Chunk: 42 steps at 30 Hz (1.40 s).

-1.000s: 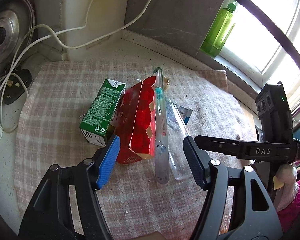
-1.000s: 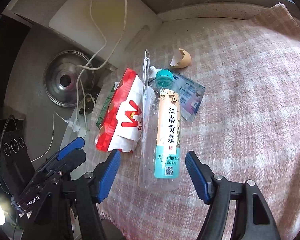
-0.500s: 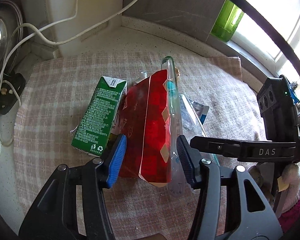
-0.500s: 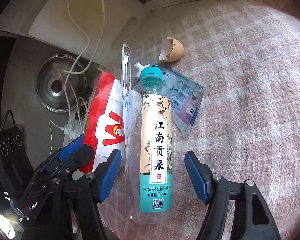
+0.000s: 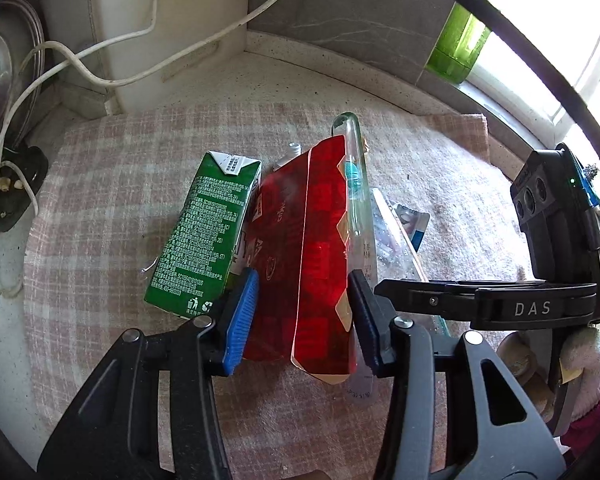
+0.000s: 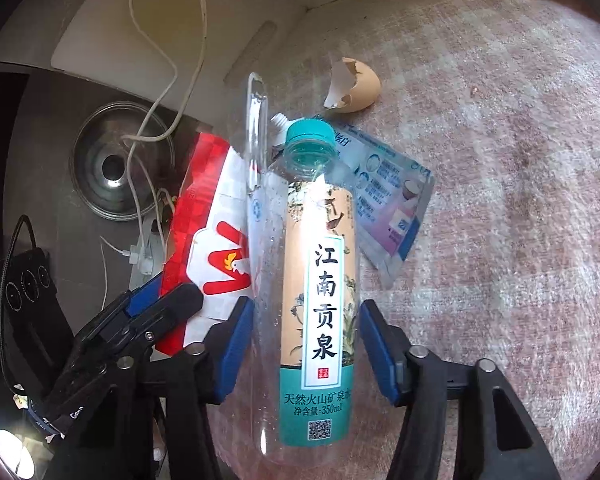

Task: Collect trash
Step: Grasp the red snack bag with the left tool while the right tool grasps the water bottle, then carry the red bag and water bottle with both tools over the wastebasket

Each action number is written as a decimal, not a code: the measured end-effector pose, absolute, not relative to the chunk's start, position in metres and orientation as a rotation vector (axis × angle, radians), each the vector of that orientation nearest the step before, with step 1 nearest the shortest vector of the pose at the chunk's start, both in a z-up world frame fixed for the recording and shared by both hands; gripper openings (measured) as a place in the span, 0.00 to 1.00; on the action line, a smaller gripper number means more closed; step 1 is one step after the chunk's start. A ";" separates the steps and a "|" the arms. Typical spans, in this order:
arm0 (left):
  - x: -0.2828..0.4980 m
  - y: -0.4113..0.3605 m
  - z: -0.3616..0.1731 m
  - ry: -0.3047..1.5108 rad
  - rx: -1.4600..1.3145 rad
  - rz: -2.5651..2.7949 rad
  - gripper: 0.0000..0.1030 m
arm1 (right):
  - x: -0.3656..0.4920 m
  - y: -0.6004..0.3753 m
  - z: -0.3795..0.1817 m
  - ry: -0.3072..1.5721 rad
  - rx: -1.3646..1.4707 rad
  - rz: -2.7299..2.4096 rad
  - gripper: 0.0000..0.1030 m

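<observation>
A red carton point(image 5: 300, 248) lies on the checked cloth point(image 5: 108, 208), with a green carton point(image 5: 204, 236) against its left side. My left gripper point(image 5: 302, 312) straddles the red carton's near end; its jaws are closing and both blue pads point(image 5: 240, 316) touch the carton's sides. A clear water bottle point(image 6: 320, 280) with a teal cap lies beside the red carton point(image 6: 208, 240). My right gripper point(image 6: 306, 340) is open around the bottle's lower half, its jaws closing, with slim gaps at the pads point(image 6: 376, 344). A broken eggshell point(image 6: 352, 90) and a printed sachet point(image 6: 396, 208) lie beyond the bottle.
A white cable point(image 5: 148, 32) runs over a white appliance point(image 5: 140, 8) at the back. A metal lid point(image 6: 120, 168) and a plug point(image 5: 12, 184) sit left of the cloth. A green bottle point(image 5: 460, 36) stands on the window sill. Bare cloth point(image 6: 520, 160) stretches right of the bottle.
Both grippers have come down and closer to the pile. The left jaws narrowed onto the red carton. The right jaws narrowed around the water bottle.
</observation>
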State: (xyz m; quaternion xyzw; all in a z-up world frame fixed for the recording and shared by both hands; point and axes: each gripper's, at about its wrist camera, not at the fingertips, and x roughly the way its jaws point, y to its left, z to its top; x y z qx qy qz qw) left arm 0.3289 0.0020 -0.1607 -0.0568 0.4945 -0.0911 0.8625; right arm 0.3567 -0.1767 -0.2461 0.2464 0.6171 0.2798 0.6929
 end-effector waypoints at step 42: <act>0.212 0.024 -0.126 0.911 -0.205 -0.195 0.36 | 0.243 -0.262 -0.183 1.234 0.569 0.606 0.53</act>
